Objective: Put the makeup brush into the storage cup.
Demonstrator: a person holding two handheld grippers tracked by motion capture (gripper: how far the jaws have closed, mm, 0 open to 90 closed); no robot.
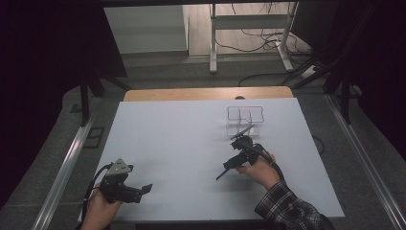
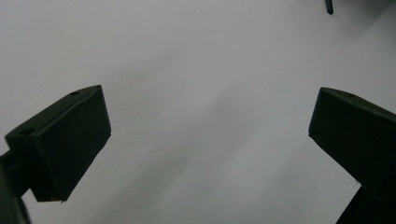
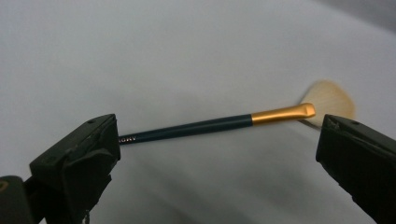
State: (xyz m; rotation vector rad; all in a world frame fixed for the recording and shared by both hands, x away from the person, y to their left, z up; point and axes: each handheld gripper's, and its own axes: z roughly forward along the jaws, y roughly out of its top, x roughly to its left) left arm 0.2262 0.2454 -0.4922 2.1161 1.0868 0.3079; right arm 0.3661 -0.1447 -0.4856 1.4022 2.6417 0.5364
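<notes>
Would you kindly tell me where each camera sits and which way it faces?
High view: above the person's side, facing forward and down on the white table; both hands and grippers show.
Left gripper view: on the left gripper, facing bare tabletop between open jaws.
Right gripper view: on the right gripper, facing a makeup brush lying between open jaws.
Shared: the tabletop.

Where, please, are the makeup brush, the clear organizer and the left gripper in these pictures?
makeup brush (image 3: 205,125): right gripper view, on its dark handle.
clear organizer (image 1: 245,114): high view, on its top rim.
left gripper (image 2: 210,135): left gripper view, midway between its jaw tips.
</notes>
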